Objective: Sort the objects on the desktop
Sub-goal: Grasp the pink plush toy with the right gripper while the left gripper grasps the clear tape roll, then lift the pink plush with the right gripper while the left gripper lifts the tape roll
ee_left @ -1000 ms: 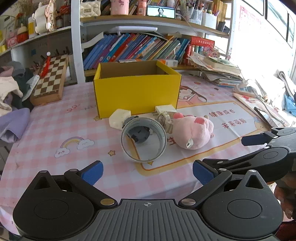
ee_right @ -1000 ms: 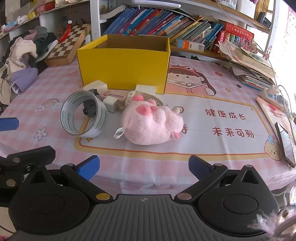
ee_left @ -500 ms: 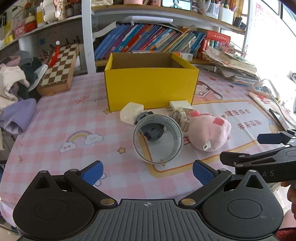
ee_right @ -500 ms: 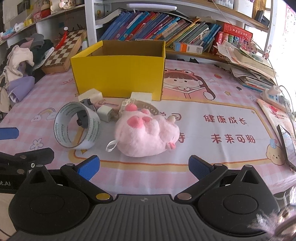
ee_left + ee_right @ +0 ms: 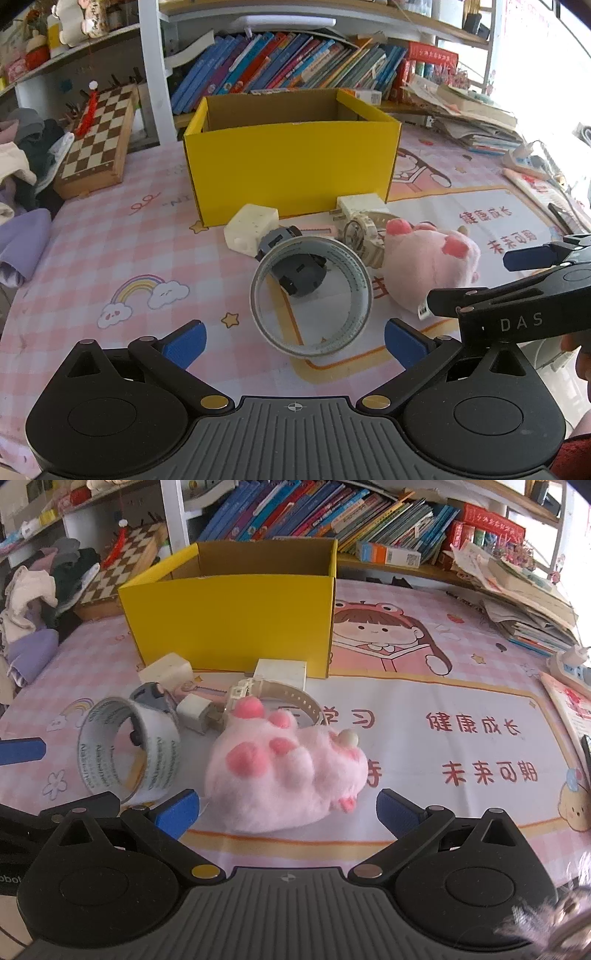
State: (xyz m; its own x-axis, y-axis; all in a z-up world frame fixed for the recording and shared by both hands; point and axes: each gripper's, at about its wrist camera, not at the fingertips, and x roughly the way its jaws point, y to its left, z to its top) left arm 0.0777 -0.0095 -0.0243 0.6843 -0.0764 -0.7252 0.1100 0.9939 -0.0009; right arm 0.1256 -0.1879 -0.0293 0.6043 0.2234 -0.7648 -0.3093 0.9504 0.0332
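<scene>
Left gripper [image 5: 293,339] found spread, empty, facing upright clear tape roll [image 5: 311,296]. Judged liable to roll, or to drag grey reel [image 5: 295,267] and cream wristwatch [image 5: 364,236] touching behind. Right gripper [image 5: 287,809] likewise spread, empty, before pink plush paw toy [image 5: 286,771]; soft, might slip. Open yellow cardboard box [image 5: 291,162] beyond. Pink checked tablecloth [image 5: 110,266]; chessboard [image 5: 98,138], crowded bookshelves [image 5: 295,74] noted.

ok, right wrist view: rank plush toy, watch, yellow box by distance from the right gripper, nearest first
1. plush toy, directly ahead of the open right gripper.
2. watch, just behind the plush.
3. yellow box, farthest back, slightly left of centre.
</scene>
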